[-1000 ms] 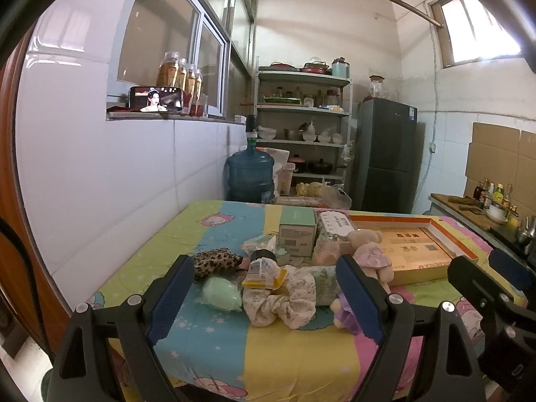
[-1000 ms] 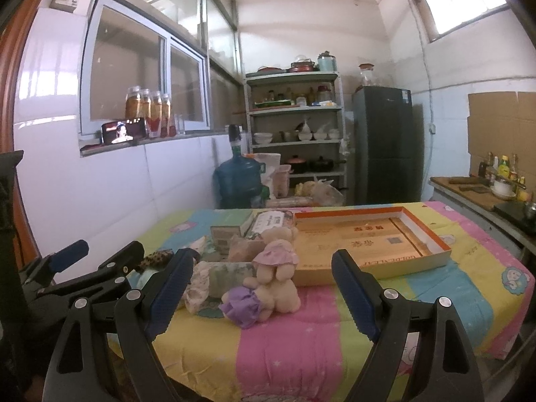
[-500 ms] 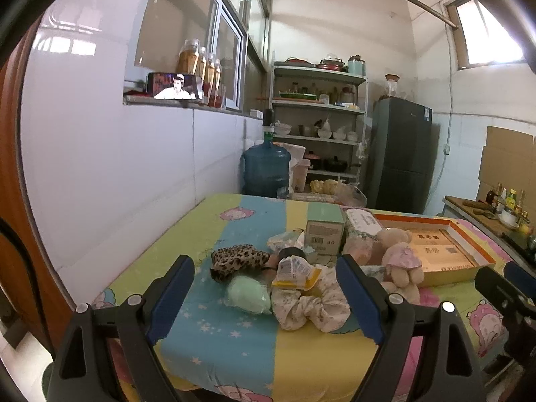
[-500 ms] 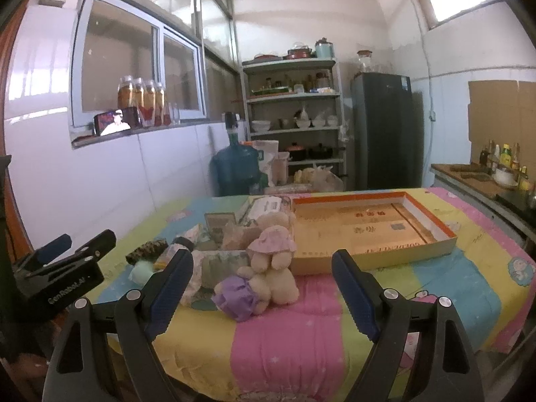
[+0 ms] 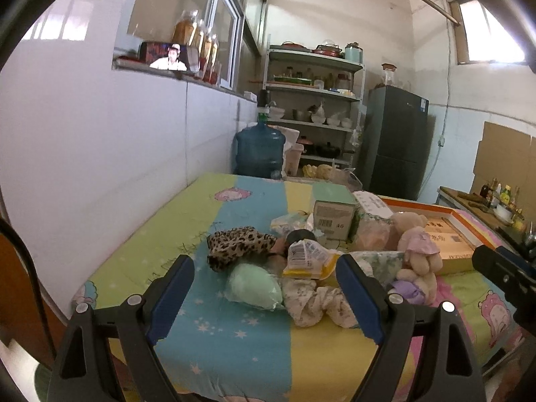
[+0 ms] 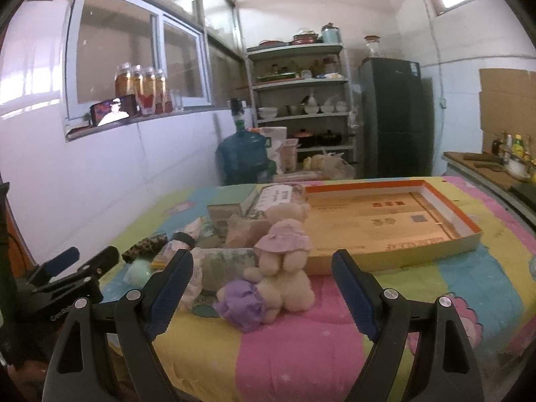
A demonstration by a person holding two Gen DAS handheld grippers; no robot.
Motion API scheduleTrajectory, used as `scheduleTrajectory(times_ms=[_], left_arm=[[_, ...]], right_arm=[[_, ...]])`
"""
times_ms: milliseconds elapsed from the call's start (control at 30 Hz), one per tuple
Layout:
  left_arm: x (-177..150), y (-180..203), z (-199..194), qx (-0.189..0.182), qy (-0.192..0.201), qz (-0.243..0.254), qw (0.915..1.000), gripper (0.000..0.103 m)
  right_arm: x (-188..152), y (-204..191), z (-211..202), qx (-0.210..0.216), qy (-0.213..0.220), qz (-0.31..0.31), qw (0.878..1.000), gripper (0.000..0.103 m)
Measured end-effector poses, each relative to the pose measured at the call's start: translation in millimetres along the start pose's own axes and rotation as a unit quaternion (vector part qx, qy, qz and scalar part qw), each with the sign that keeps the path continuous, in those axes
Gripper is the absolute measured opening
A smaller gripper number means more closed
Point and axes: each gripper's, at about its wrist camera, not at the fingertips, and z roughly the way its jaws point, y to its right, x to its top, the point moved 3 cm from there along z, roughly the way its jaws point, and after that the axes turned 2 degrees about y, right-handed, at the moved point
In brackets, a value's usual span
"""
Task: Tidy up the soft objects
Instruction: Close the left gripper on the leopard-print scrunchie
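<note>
A heap of soft things lies on the colourful striped table. It holds a leopard-print pouch [image 5: 239, 246], a mint green wrapped ball [image 5: 253, 287], a floral scrunchie [image 5: 315, 303], a yellow packet [image 5: 310, 259] and a cream teddy bear in a pink hat [image 6: 284, 261] with a purple cloth [image 6: 243, 303] at its feet. My left gripper [image 5: 264, 301] hangs open just short of the green ball and scrunchie. In front of the bear my right gripper [image 6: 261, 296] is open and holds nothing. A shallow orange-rimmed box [image 6: 465, 222] sits right of the heap.
Two cardboard cartons [image 5: 335, 219] stand behind the heap. A white tiled wall runs along the left. Beyond the table are a blue water jug [image 5: 259, 149], a shelf unit [image 5: 311, 107] and a dark fridge [image 5: 397, 145]. A counter with bottles [image 6: 509, 157] is at the right.
Both grippers have drifted a little: the left view now sits closer to the heap and lower, the right view has edged nearer the bear. Both stay open.
</note>
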Motion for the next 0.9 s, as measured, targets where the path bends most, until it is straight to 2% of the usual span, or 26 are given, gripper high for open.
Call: scheduleTrajectory(times_ms=[167, 300, 400, 533, 633, 700, 733, 767, 900], left_arm=[[-4.9, -17.0, 14.4, -0.004, -0.014, -0.025, 0.9996, 0.087], [-1.5, -27.1, 31.3, 0.012, -0.019, -0.017, 0.9996, 0.087], [12.6, -30.1, 46.4, 0.003, -0.02, -0.003, 0.9998, 0.087], [25.6, -30.0, 82.3, -0.023, -0.065, 0.017, 0.9975, 0.087], [25.5, -31.1, 104.6, -0.015, -0.087, 0.019, 0.996, 0.086], [19.9, -32.1, 117.5, 0.002, -0.102, 0.024, 0.9945, 0.073], [16.7, -33.3, 123.7, 0.01, -0.112, 0.024, 0.9934, 0.058], [13.1, -34.9, 128.8, 0.013, -0.122, 0.023, 0.9921, 0.05], [1.9, -39.6, 141.4, -0.012, -0.143, 0.006, 0.9896, 0.046]], right_arm=[[-5.5, -5.2, 14.1, 0.017, -0.001, -0.007, 1.0, 0.086], [-7.1, -3.6, 28.0, 0.023, -0.011, -0.001, 1.0, 0.086], [-4.2, -3.6, 36.0, 0.027, -0.012, 0.001, 1.0, 0.086], [1.8, -4.9, 41.8, 0.035, -0.008, -0.001, 0.999, 0.086], [4.8, -3.8, 45.5, 0.034, -0.003, -0.001, 0.999, 0.086], [6.1, -1.9, 49.2, 0.031, -0.004, -0.001, 1.0, 0.086], [6.6, -0.7, 50.8, 0.029, -0.005, -0.002, 1.0, 0.086], [6.9, 1.4, 52.9, 0.026, -0.007, -0.002, 1.0, 0.086], [9.4, 9.2, 59.8, 0.011, -0.011, -0.003, 1.0, 0.086]])
